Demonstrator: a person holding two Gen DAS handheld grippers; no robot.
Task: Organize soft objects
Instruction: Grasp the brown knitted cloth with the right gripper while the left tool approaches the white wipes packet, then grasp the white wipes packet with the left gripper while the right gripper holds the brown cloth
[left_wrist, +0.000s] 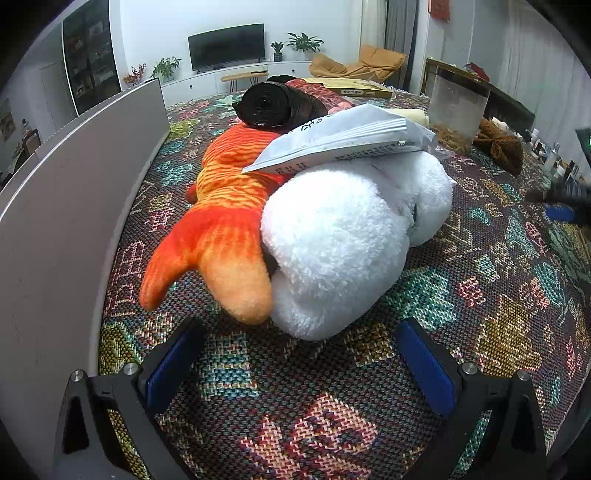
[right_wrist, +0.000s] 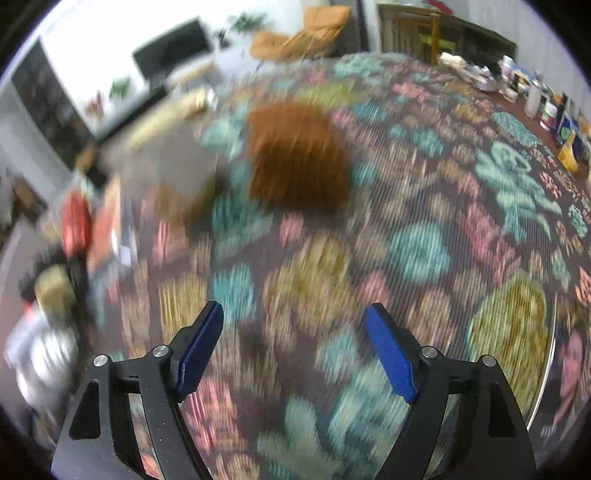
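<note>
Lying along the grey panel at far left, one orange fish and one white plush touch, apparently gathered as a group. One paper packet rests across both. The left gripper hangs near them, jaws apart, empty. Right of this, one brown plush sits alone, probably unsorted; the right gripper faces it, jaws apart, empty.

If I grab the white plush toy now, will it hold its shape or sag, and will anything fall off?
The white plush toy looks fluffy and stuffed, so it will probably squash in the grip and droop. It likely weighs little for its bulk. The white packet rests on top, so it may slide off when lifted.
</note>
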